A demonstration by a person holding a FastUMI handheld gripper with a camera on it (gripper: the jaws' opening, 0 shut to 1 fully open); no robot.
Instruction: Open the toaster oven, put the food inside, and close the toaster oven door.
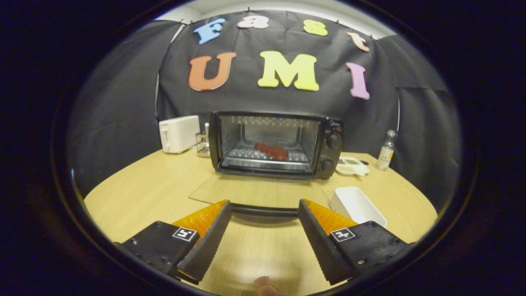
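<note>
The gripper (pixel 263 213) has its fingers spread wide and empty, just short of the dark handle (pixel 264 211) of the glass door (pixel 259 191), which lies flat on the table (pixel 135 193). Beyond, the reddish food (pixel 271 150) rests on the toaster oven (pixel 276 144) rack, so closing likely remains. An empty white tray (pixel 356 205) sits right.

Food (pixel 271 151) inside toaster oven (pixel 275 144) (door (pixel 259 191) down); tray (pixel 357 205) right, toaster (pixel 178 133) left.

The gripper (pixel 264 211) gapes just short of the toaster oven's (pixel 276 144) lowered door handle (pixel 264 211), food (pixel 271 151) inside.
</note>
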